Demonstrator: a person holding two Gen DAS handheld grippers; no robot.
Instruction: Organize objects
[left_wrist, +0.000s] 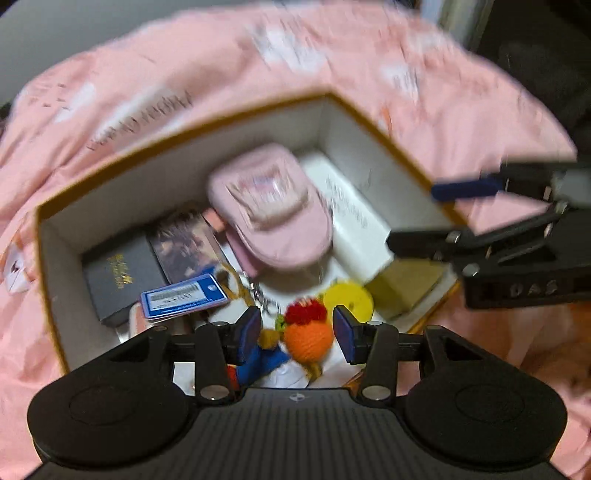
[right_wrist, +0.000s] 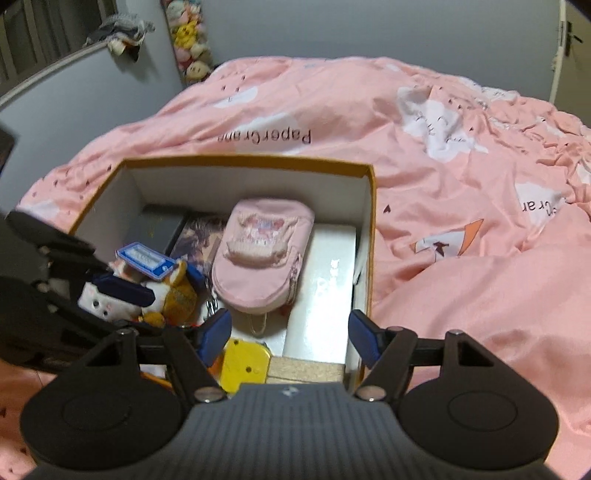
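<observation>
My left gripper (left_wrist: 297, 334) hangs over the near end of the open box (left_wrist: 177, 147), jaws spread, nothing pinched; an orange knitted toy (left_wrist: 308, 341) with a red tuft lies in the box below the gap, clear of both blue pads (left_wrist: 253, 332). My right gripper (right_wrist: 290, 334) stands over the box's near right corner, jaws also parted and empty, and in the left view it reaches in from the right edge above the rim.

Just beyond the right gripper's pads I see a yellow round piece (right_wrist: 245, 363) and a tan cork-like block (right_wrist: 306, 371) on the box floor. To the left sits a heap of small plush charms (right_wrist: 122, 299), with a blue-framed card (right_wrist: 146, 260) lying on top.

In the middle of the box a pink pouch (right_wrist: 260, 254) lies flat, its right edge beside a long white box (right_wrist: 325, 288) that runs along the right wall. Behind the charms, at the far left, I make out a dark case (right_wrist: 157, 229) and a printed booklet (right_wrist: 201, 236) next to it.

The box rests on a pink duvet (right_wrist: 461, 184) printed with white patches. Past the bed stands a grey wall, with a column of plush toys (right_wrist: 190, 40) hanging at its corner.
</observation>
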